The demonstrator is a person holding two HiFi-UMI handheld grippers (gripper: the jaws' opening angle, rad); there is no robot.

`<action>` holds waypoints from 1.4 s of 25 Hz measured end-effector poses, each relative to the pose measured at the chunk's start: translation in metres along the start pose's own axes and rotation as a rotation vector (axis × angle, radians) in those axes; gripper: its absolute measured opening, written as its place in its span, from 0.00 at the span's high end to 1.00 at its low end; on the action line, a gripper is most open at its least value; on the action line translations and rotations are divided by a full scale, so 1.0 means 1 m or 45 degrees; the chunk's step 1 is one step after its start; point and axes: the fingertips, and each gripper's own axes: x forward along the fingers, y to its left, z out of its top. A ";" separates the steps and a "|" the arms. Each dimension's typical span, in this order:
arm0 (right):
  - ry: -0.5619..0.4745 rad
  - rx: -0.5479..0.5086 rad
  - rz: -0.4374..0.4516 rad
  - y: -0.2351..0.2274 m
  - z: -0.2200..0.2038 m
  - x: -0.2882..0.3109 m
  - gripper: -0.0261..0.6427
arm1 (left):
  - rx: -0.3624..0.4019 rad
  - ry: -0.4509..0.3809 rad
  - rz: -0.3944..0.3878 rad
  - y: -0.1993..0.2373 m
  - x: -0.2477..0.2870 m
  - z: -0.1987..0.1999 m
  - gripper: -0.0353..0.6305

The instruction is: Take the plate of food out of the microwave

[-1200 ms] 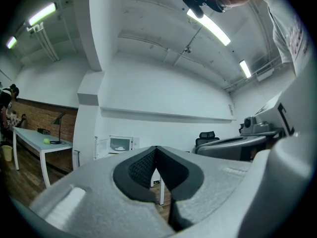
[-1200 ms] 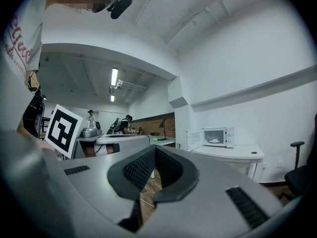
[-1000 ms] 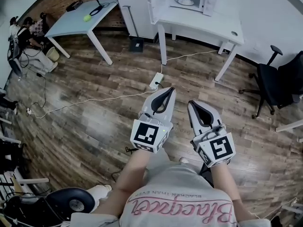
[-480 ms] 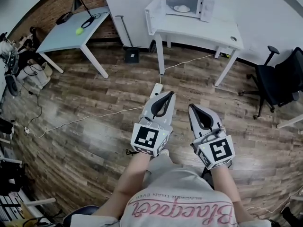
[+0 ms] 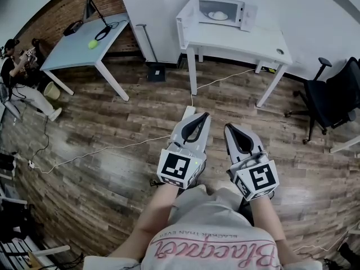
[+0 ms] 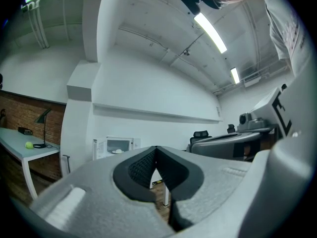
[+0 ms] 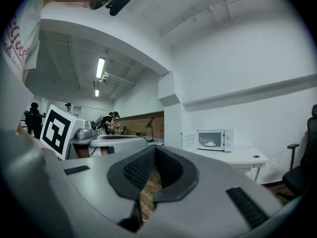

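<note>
I judge the task barely begun. The plate of food (image 5: 218, 16) sits inside the microwave (image 5: 222, 9), which stands at the back of the white table (image 5: 242, 38) against the far wall. It is well apart from both grippers, with open wooden floor (image 5: 112, 122) between us. The microwave door (image 5: 181, 22) seems to hang open to the left side, so that step looks done. What remains is closing the gap to the table, reaching in, gripping the plate and bringing it out.

The left gripper (image 5: 201, 117) and the right gripper (image 5: 230, 127) hang side by side in front of the person's body, both pointing towards the table. In the left gripper view the fingers (image 6: 141, 167) are pressed together at the tips with nothing between them. The right gripper view shows the same: fingers (image 7: 143, 170) closed and empty. Both will need to part before any grasp.

The plate is too small from here for me to tell what the food is, or how the rim sits on the microwave's floor. I cannot make out whether there is a turntable beneath it. A power strip (image 5: 188, 112) on the floor is partly hidden behind the left gripper, and its cable (image 5: 225, 77) runs across my likely path towards the table. A black office chair (image 5: 332, 94) stands off to the right.
</note>
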 end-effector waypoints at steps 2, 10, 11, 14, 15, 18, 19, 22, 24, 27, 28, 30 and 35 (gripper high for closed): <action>0.001 0.000 -0.015 -0.002 0.000 0.003 0.94 | 0.000 -0.004 -0.005 0.003 0.001 0.000 0.94; 0.005 0.025 -0.045 -0.012 -0.005 0.006 0.94 | -0.015 -0.006 -0.007 0.010 0.009 -0.001 0.94; 0.006 0.027 -0.049 -0.014 -0.006 0.006 0.95 | -0.014 -0.006 -0.007 0.010 0.012 -0.002 0.94; 0.001 0.041 -0.055 -0.025 -0.008 0.010 0.94 | -0.010 -0.004 -0.005 0.010 0.022 -0.004 0.94; -0.001 0.044 -0.054 -0.029 -0.009 0.013 0.94 | -0.010 -0.002 -0.004 0.011 0.026 -0.006 0.94; -0.010 0.043 -0.042 -0.041 -0.009 0.022 0.95 | -0.008 0.007 -0.008 0.013 0.041 -0.010 0.94; -0.015 0.043 -0.040 -0.046 -0.009 0.026 0.94 | -0.005 0.010 -0.009 0.014 0.047 -0.011 0.94; -0.028 0.045 -0.035 -0.063 -0.007 0.039 0.94 | 0.005 0.007 -0.008 0.021 0.068 -0.011 0.94; -0.032 0.044 -0.029 -0.075 -0.006 0.048 0.95 | 0.009 0.005 -0.006 0.025 0.082 -0.011 0.94; -0.033 0.041 -0.021 -0.096 -0.006 0.062 0.94 | 0.007 0.003 -0.005 0.031 0.107 -0.012 0.94; -0.032 0.041 -0.021 -0.103 -0.006 0.068 0.94 | 0.005 0.003 -0.006 0.034 0.116 -0.014 0.94; -0.029 0.046 -0.028 -0.118 -0.006 0.079 0.94 | 0.005 0.003 -0.007 0.040 0.132 -0.016 0.94; -0.031 0.033 -0.002 -0.152 -0.002 0.110 0.94 | -0.001 0.003 0.003 0.057 0.174 -0.018 0.94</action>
